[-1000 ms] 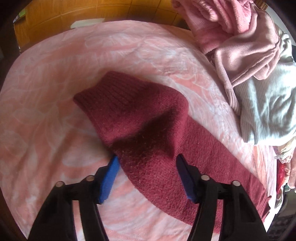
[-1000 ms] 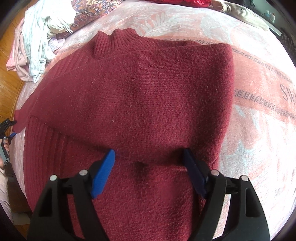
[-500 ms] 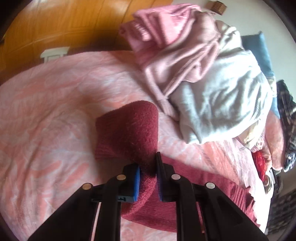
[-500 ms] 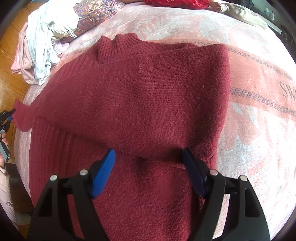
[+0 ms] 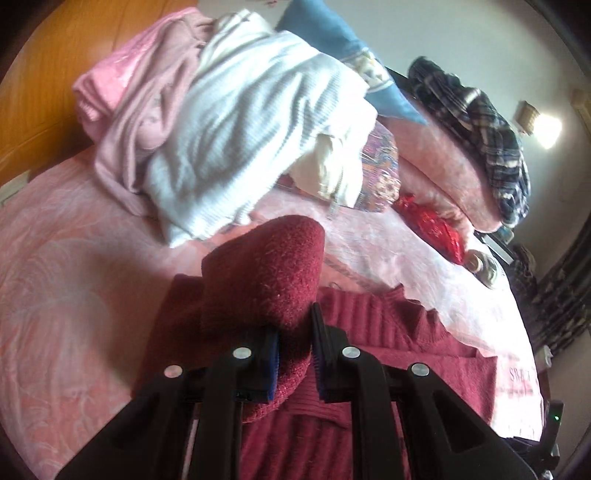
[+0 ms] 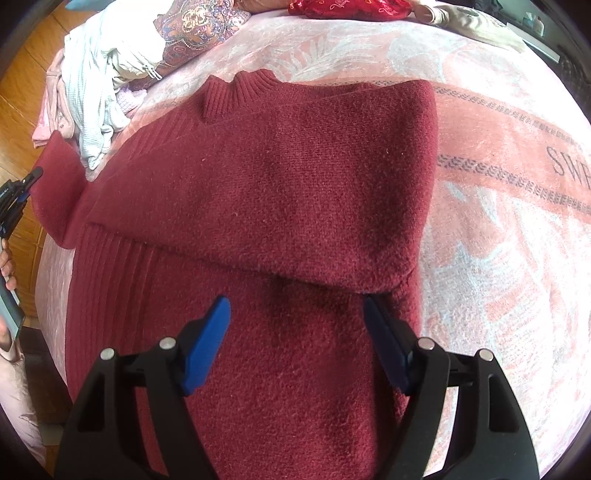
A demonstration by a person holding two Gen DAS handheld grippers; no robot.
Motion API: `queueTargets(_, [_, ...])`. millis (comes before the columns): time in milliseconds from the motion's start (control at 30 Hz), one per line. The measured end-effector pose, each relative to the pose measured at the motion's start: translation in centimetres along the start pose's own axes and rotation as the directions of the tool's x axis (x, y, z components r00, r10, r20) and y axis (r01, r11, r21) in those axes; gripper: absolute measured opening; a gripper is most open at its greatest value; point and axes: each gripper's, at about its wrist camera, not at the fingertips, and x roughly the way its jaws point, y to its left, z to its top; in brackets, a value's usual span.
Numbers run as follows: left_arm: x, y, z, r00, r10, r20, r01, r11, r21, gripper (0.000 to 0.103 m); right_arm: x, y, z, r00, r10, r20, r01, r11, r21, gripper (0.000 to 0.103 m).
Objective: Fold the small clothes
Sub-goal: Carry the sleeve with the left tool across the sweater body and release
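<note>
A dark red knit sweater (image 6: 280, 184) lies on the pink bedspread (image 6: 498, 229), neck away from me, with one sleeve folded across its body. My left gripper (image 5: 295, 343) is shut on the other sleeve (image 5: 266, 273) and holds its cuff lifted above the sweater's body (image 5: 406, 354). That lifted sleeve (image 6: 55, 184) and the left gripper (image 6: 18, 192) show at the far left of the right wrist view. My right gripper (image 6: 297, 321) is open and empty, hovering just above the sweater's lower body.
A heap of pink and white clothes (image 5: 207, 122) lies at the bed's far left. A blue pillow (image 5: 347, 62), a plaid garment (image 5: 480, 122), a patterned cloth (image 6: 199, 26) and a red item (image 5: 432, 225) lie along the far side. Wooden floor (image 6: 14, 110) lies beyond the left edge.
My left gripper has closed on the sleeve, lifted it off the bed and swung it over toward the sweater's body. My right gripper has stayed open and nearly still.
</note>
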Motion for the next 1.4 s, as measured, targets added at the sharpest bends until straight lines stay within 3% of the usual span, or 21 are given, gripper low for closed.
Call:
queueTargets(267, [3.4, -10.4, -4.8, 0.981, -0.161, -0.111, 0.169, 0.984, 0.061, 0.015, -1.1, -0.4, -0.8, 1.0, 0.0, 0.013, 0.0, 1.0, -0.009, 0.074])
queueTargets(533, [9.2, -14.8, -9.5, 0.949, -0.144, -0.28, 0.178, 0.979, 0.1, 0.015, -0.6, -0.7, -1.1, 1.0, -0.002, -0.002, 0.002, 1.0, 0.005, 0.074])
queueTargets(667, [11.1, -14.5, -11.3, 0.934, -0.115, -0.338, 0.165, 0.979, 0.122, 0.026, 0.5, -0.7, -1.0, 1.0, 0.004, -0.025, -0.004, 1.0, 0.016, 0.073])
queueTargets(700, [10.6, -14.4, -11.4, 0.932, -0.123, -0.341, 0.175, 0.976, 0.127, 0.036, 0.8, -0.8, -0.9, 0.999, 0.003, -0.034, -0.002, 1.0, 0.023, 0.073])
queueTargets(733, [10.0, -14.4, -11.2, 0.925, -0.137, -0.355, 0.192, 0.974, 0.123, 0.043, 1.1, -0.8, -0.8, 0.999, -0.004, -0.039, 0.005, 1.0, 0.024, 0.072])
queueTargets(767, [9.1, -14.2, -11.0, 0.912, -0.166, -0.376, 0.22, 0.97, 0.107, 0.058, 1.3, -0.8, -0.8, 0.999, -0.007, -0.041, 0.008, 1.0, 0.021, 0.072])
queueTargets(833, [6.3, -13.5, -10.3, 0.89, -0.243, -0.385, 0.295, 0.952, 0.079, 0.063, 1.2, -0.7, -0.8, 0.999, -0.012, -0.043, 0.013, 1.0, 0.016, 0.072])
queueTargets(867, [5.1, -13.0, -9.9, 0.891, -0.239, -0.385, 0.295, 0.951, 0.093, 0.065, 1.1, -0.6, -0.7, 0.999, -0.017, -0.045, 0.018, 1.0, 0.017, 0.072])
queueTargets(967, [2.8, -10.3, -7.6, 0.927, -0.146, -0.344, 0.205, 0.969, 0.141, 0.073, 0.9, 0.4, -0.1, 0.998, -0.029, -0.047, 0.03, 1.0, 0.006, 0.072])
queueTargets(1033, [3.0, -7.7, -5.6, 0.95, -0.044, -0.308, 0.098, 0.982, 0.163, 0.073, 0.6, 1.8, 0.7, 0.999, -0.029, -0.042, 0.028, 0.999, -0.018, 0.072])
queueTargets(1067, [3.7, -6.5, -4.6, 0.953, 0.016, -0.303, 0.037, 0.985, 0.17, 0.073, 0.4, 2.6, 1.2, 0.999, -0.025, -0.04, 0.024, 0.999, -0.034, 0.072])
queueTargets(1267, [9.2, -1.0, -2.4, 0.911, 0.191, -0.365, -0.13, 0.974, 0.185, 0.072, 0.0, 9.2, 5.2, 0.999, -0.035, -0.023, 0.031, 0.988, -0.151, 0.072])
queueTargets(1367, [12.3, 0.0, -3.8, 0.865, 0.203, -0.459, -0.117, 0.971, 0.208, 0.072, 0.4, 12.4, 7.4, 0.999, -0.026, -0.02, 0.022, 0.982, -0.188, 0.072])
queueTargets(1400, [12.8, 0.4, -4.3, 0.864, 0.193, -0.465, -0.111, 0.974, 0.197, 0.075, 0.8, 13.3, 8.1, 1.0, -0.017, -0.025, 0.012, 0.981, -0.192, 0.072])
